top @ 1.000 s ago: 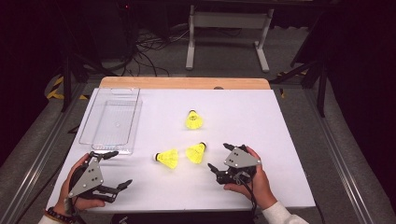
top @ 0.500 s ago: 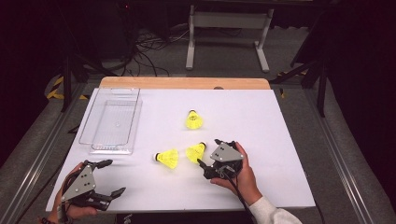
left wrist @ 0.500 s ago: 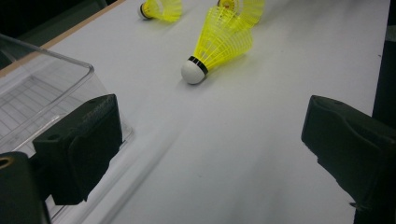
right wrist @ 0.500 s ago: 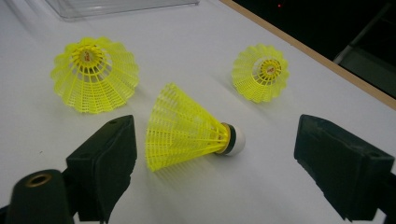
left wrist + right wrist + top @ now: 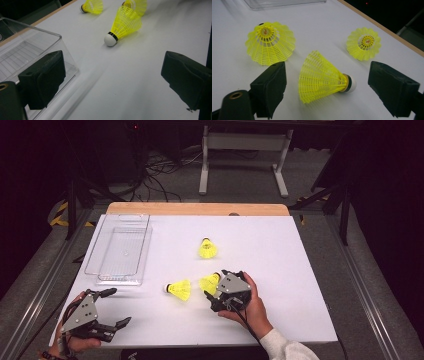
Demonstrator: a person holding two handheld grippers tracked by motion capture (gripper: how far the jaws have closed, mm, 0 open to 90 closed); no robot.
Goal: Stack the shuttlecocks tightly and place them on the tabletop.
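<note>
The right gripper, moved leftward since a second ago, is shown spread around the nearest shuttlecock (lying on the table); grasping appears imminent.

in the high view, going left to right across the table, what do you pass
left tongs → clear plastic tray → shuttlecock lying on its side → right tongs, open around a second shuttlecock. A third shuttlecock lies farther back, level with that one.
</note>
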